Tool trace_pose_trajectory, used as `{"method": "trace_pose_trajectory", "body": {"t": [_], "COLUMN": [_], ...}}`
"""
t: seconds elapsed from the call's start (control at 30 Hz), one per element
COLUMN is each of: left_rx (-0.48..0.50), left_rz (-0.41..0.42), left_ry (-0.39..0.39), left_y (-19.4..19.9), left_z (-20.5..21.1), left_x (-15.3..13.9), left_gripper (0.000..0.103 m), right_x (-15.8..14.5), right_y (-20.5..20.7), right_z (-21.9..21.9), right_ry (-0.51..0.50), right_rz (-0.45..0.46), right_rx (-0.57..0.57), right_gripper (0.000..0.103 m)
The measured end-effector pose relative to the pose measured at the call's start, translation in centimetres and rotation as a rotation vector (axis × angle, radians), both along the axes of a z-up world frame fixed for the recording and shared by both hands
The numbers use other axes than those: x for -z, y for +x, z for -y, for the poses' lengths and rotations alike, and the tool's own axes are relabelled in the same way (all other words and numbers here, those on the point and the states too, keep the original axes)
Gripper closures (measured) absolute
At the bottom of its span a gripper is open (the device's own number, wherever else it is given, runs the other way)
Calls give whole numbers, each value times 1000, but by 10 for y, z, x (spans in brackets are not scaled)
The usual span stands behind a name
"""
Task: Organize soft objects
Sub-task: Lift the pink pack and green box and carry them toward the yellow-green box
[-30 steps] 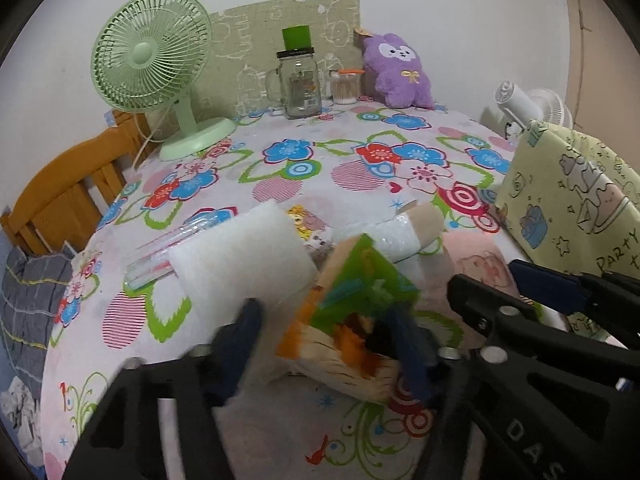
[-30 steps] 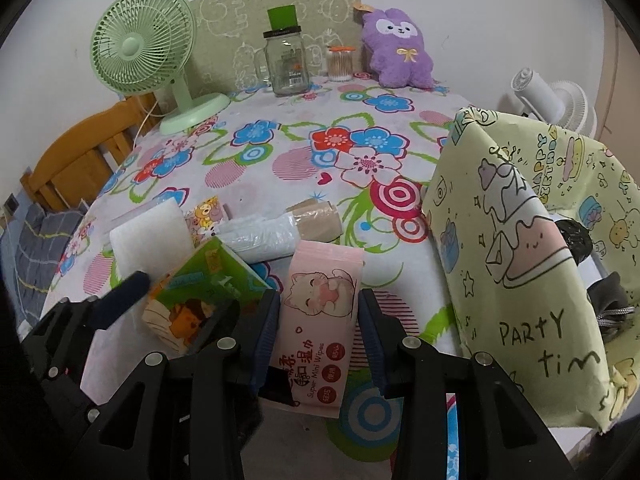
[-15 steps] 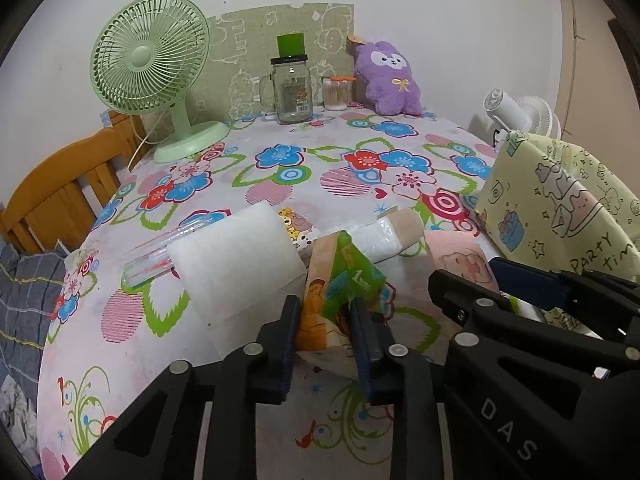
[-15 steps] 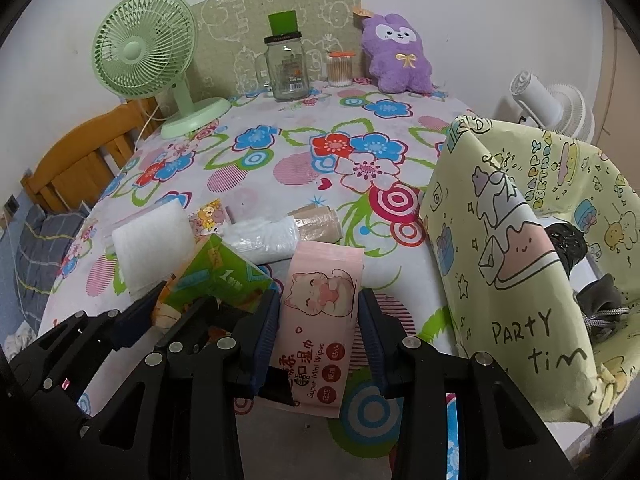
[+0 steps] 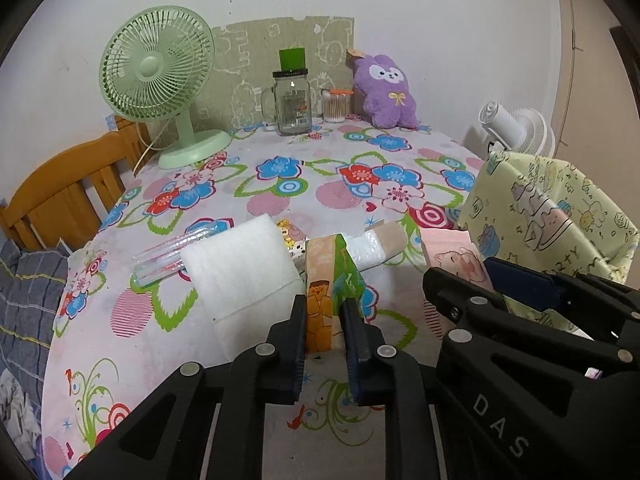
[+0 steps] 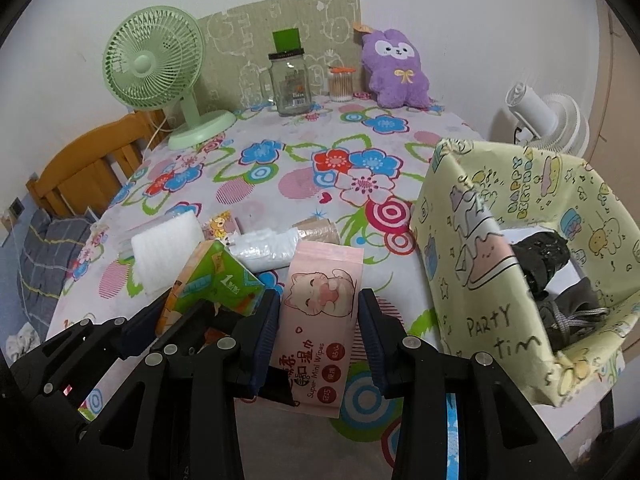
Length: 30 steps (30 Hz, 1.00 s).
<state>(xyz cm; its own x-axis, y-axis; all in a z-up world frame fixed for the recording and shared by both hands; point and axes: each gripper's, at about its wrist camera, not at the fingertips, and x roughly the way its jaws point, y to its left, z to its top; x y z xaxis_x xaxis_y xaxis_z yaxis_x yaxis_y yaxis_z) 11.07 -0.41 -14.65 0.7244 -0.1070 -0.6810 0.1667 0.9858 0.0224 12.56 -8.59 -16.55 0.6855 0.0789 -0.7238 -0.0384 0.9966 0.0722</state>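
Observation:
My left gripper [image 5: 323, 322] is shut on a green and orange tissue pack [image 5: 326, 280] and holds it off the flowered tablecloth [image 5: 280, 176]. The pack also shows in the right wrist view [image 6: 216, 280]. My right gripper [image 6: 318, 316] is shut on a pink wet wipes pack [image 6: 320, 308] printed with a cat. A white foam pad [image 5: 240, 268], a clear plastic bag roll [image 5: 372, 244], a small sticker packet [image 5: 290, 236] and a clear tube [image 5: 176, 252] lie on the cloth. A purple plush [image 5: 386, 92] sits at the back.
A yellow-green party gift bag [image 6: 516, 264] stands open at the right with dark items inside. At the back stand a green fan [image 5: 160, 80], a glass jar [image 5: 294, 100] and a cotton swab cup [image 5: 338, 104]. A wooden chair [image 5: 60, 196] is at the left, a white fan [image 5: 516, 128] beyond the right edge.
My left gripper has closed on the tissue pack, turned it upright and lifted it. My right gripper still holds the wipes pack, raised slightly.

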Motion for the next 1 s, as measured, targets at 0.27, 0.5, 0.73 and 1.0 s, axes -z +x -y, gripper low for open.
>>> {"method": "trace_pose_trajectory", "body": {"t": [0.27,0.5,0.73,1.0], "left_rx": [-6,-12,-19,-32], "left_rz": [43,79,111,145], "left_ry": [-6,-13,-15,-11], "left_y": [-12,-24,-31,-36], "left_z": [3,7,12,18], "left_x": [-23,-44,-64,-81], "left_gripper": [88,88,88,88], "right_x": [-22,-45,-67,-87], "right_y": [-11,-21,-31,-34], "right_z": [4,6,10,16], "right_ry": [7,4,-5,-9], "right_rz": [43,83,121,152], "right_rx": [-10,-24,-33,-51], "right_gripper": [60,60,60,60]}}
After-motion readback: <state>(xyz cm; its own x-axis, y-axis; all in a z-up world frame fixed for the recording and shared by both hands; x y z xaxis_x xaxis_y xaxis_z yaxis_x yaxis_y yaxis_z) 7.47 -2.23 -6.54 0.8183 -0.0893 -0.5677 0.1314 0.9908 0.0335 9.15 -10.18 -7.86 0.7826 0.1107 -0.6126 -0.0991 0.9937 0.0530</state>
